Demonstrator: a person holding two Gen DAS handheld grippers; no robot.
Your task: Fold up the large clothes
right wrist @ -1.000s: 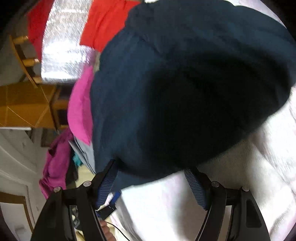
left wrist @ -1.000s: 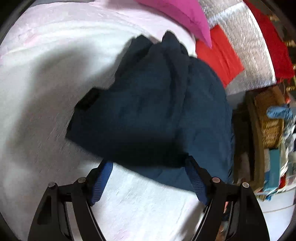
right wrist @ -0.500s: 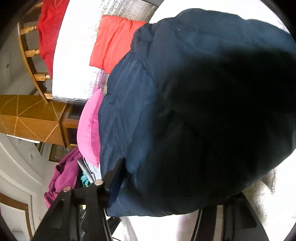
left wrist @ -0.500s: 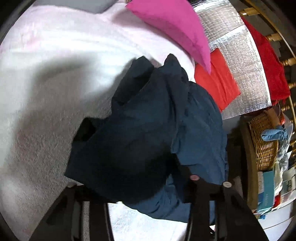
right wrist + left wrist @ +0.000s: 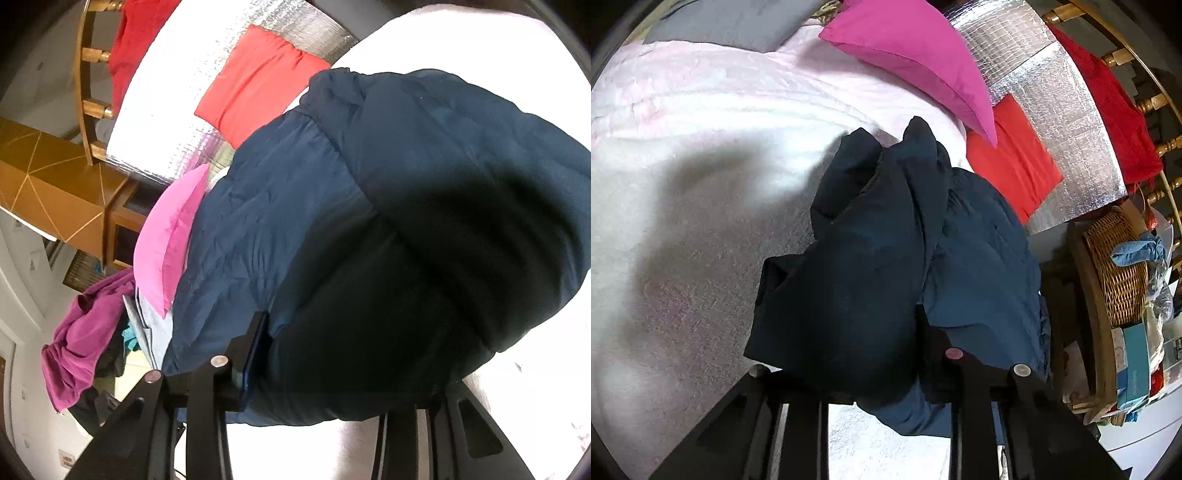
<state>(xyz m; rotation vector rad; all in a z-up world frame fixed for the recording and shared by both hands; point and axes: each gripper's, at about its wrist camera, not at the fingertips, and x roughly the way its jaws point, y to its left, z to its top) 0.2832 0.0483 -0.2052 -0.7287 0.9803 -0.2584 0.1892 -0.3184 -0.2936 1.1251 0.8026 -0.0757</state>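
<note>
The dark blue jacket [image 5: 886, 258] lies bunched on the white bed [image 5: 683, 221], its near hem between both pairs of fingers. The left gripper [image 5: 886, 373] and right gripper [image 5: 343, 369] have just been closing and now pinch that hem. It looks padded, soft and limp (probably slippery too), so hold thick seams, well apart.
</note>
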